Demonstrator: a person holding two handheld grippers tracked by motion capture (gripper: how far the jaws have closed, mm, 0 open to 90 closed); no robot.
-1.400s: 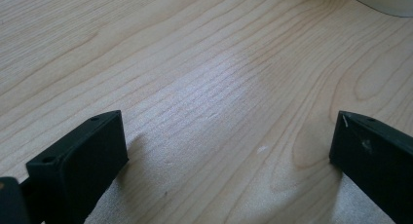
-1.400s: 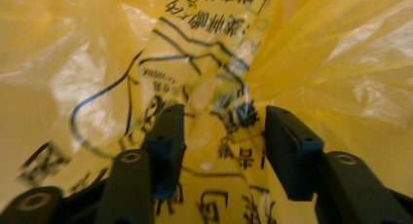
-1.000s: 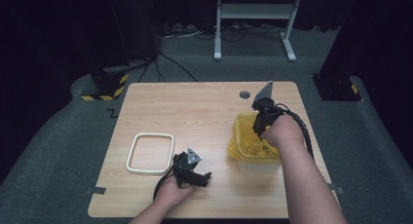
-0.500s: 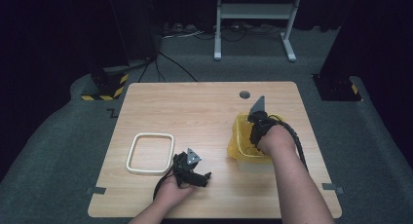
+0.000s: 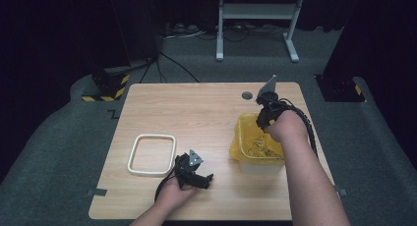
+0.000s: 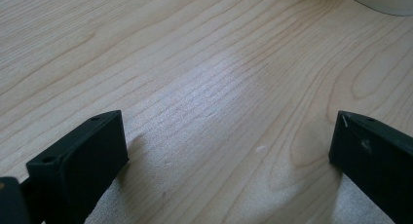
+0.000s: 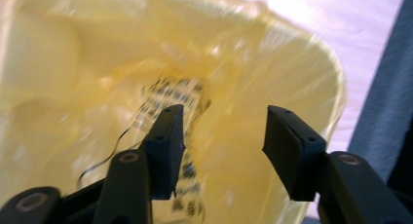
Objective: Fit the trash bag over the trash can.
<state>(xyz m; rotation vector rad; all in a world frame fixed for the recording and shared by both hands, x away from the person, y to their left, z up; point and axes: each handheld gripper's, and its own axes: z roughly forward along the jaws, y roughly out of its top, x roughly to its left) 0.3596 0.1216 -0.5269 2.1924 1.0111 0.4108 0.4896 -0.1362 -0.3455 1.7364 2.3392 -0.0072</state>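
A bin lined with a yellow bag (image 5: 242, 137) stands on the right side of the wooden table (image 5: 196, 113). My right gripper (image 5: 263, 122) hangs over its far rim, pointing down into it. In the right gripper view the right gripper (image 7: 221, 136) is open over the crinkled yellow bag (image 7: 97, 63), which carries black print. Its jaws have just been opening, and nothing sits between them. My left gripper (image 5: 204, 179) rests near the table's front edge, to the right of a white rectangular frame (image 5: 134, 155). In the left gripper view the left gripper (image 6: 229, 151) stands wide open on bare wood.
A small grey round disc (image 5: 247, 95) sits in the table top behind the bin. The bin's pale base (image 6: 384, 0) shows at the top right of the left gripper view. A metal stand (image 5: 255, 12) and cables lie on the floor beyond the table.
The right gripper dipped toward the bin's inside, then came back up toward the far rim. The left hand and gripper have not moved.
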